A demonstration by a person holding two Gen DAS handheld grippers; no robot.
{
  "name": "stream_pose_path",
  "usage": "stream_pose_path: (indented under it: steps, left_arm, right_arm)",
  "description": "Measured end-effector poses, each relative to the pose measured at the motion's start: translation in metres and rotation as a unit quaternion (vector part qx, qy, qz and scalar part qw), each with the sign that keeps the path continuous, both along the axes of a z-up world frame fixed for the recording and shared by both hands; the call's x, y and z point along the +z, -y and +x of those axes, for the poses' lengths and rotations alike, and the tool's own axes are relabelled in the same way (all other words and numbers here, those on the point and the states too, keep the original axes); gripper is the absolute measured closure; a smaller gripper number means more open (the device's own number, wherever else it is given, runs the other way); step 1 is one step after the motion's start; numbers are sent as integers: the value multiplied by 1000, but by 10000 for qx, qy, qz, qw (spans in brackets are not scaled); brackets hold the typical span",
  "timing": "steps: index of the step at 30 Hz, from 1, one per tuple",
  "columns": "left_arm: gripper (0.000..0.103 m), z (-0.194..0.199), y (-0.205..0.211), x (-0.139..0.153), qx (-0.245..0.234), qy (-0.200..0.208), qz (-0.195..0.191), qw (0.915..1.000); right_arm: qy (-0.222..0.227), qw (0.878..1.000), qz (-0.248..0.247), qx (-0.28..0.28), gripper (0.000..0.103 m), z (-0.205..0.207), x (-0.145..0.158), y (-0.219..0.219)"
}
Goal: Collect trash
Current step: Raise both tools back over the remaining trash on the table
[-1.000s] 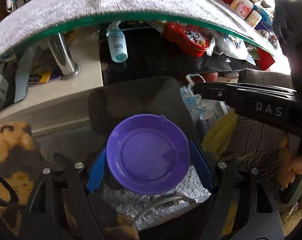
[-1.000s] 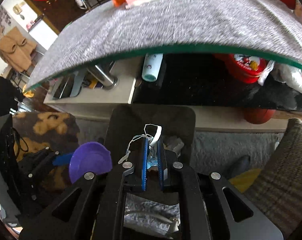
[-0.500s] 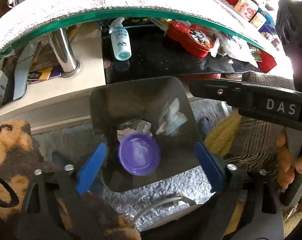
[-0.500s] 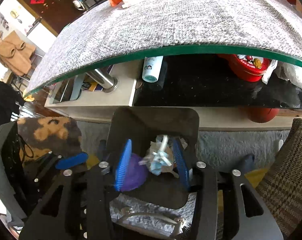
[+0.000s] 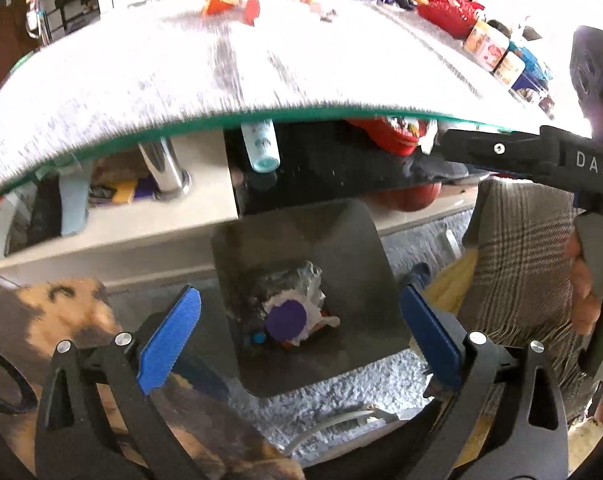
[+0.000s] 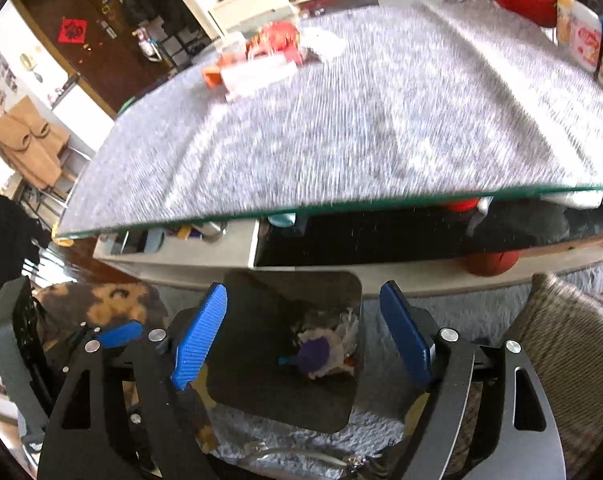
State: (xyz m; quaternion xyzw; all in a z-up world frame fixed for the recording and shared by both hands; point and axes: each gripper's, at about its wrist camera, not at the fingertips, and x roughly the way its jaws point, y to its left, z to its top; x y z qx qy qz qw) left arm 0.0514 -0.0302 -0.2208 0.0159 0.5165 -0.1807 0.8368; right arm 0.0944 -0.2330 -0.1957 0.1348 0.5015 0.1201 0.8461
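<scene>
A dark grey bin (image 5: 353, 236) (image 6: 261, 292) stands on the floor in front of the table. At its bottom lies a purple plate (image 5: 285, 319) (image 6: 315, 354) on crumpled white and silver wrappers (image 5: 307, 280). My left gripper (image 5: 301, 340) hovers above the bin, its blue-padded jaws opening wide with nothing between them. My right gripper (image 6: 303, 338) also hangs above the bin, jaws opening and empty. More trash, orange and red packets (image 6: 261, 60) (image 5: 229, 4), lies at the table's far side. In the left wrist view the right tool (image 5: 541, 160) reaches in from the right.
A glass table with a grey mat (image 5: 181, 72) (image 6: 341, 120) overhangs a lower shelf holding a bottle (image 5: 259, 148) and a red tin (image 5: 397, 132). Jars (image 5: 497, 52) line the right side. A plaid cushion (image 5: 521, 260), a brown patterned throw (image 5: 61, 312) and a fluffy rug (image 5: 341, 400) surround the bin.
The left gripper let go of the purple plate and the right gripper let go of a crumpled wrapper; both fell into the bin. Both grippers opened and rose, revealing more tabletop.
</scene>
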Motion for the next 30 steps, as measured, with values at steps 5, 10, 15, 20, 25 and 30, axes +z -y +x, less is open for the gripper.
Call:
stream_pose_path:
  steps: [5,10,15,20,25,30]
  left_arm:
    - [8,14,-10,19,77,131,-85,9998]
    - [8,39,-19,35,182,262,-30,9995]
    - [8,72,-20,53,267,395,-90,9988]
    - [8,106,-12,62,275,538,-31,9982]
    - [8,142,-1,64,249,583,-32,9980]
    - [9,172,14,58,116,506,-45,9986]
  right_arm:
    - [221,9997,-72,-20,23,14,21,9]
    - [325,9992,-226,-75,23,36,31,17]
    - [354,9989,-292,-84,23,64,34,21]
    - [421,9986,-320,-53,23,98,34,19]
    - [476,9978,-453,103,23,132,36,12]
    - [476,9979,-428,101,26,164,36,13]
